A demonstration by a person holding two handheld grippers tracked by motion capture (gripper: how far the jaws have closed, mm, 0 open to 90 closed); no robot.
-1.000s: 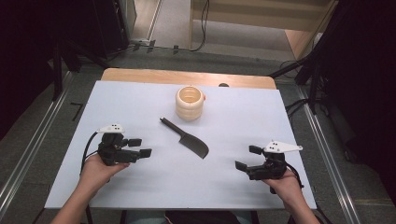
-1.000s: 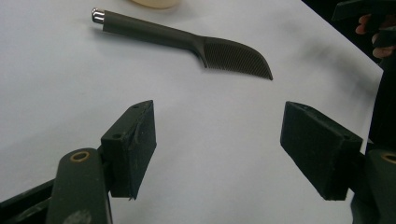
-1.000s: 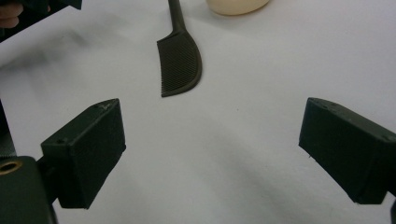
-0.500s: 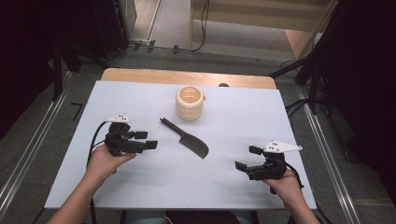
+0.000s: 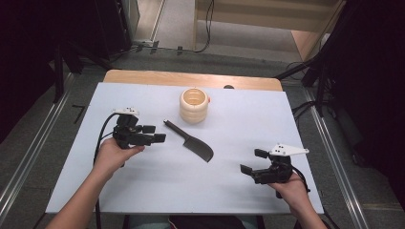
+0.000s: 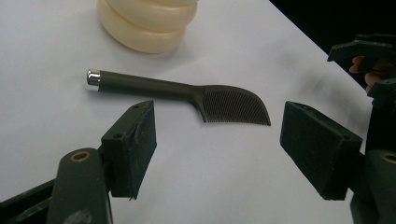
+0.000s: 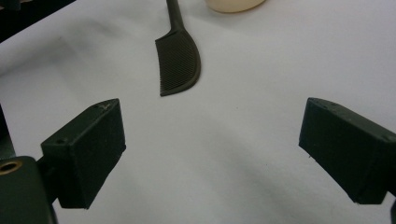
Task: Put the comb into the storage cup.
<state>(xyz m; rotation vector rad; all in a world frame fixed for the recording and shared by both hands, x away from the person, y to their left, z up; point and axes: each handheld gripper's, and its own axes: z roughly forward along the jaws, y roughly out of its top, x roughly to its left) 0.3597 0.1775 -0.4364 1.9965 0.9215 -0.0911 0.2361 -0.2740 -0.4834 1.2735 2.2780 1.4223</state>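
Observation:
A dark comb (image 5: 191, 142) with a long handle and a metal end cap lies flat mid-table, handle toward the far left; it also appears close up as the comb (image 6: 201, 95) and the comb (image 7: 178, 56). Just behind it stands a cream ribbed holder (image 5: 194, 105), open at the top. My left gripper (image 5: 155, 134) is open, its jaws a short way left of the comb's handle and pointing at it. My right gripper (image 5: 253, 161) is open near the front right, well apart from the comb. Both grippers hold nothing.
The white table top (image 5: 239, 119) has a wooden strip (image 5: 191, 79) along its far edge. Dark stands and cables sit on the floor around it. Black cables trail from both grippers toward the front edge.
My left gripper has moved forward and to the right, closing in on the comb's handle. The right gripper, comb and holder have stayed where they were.

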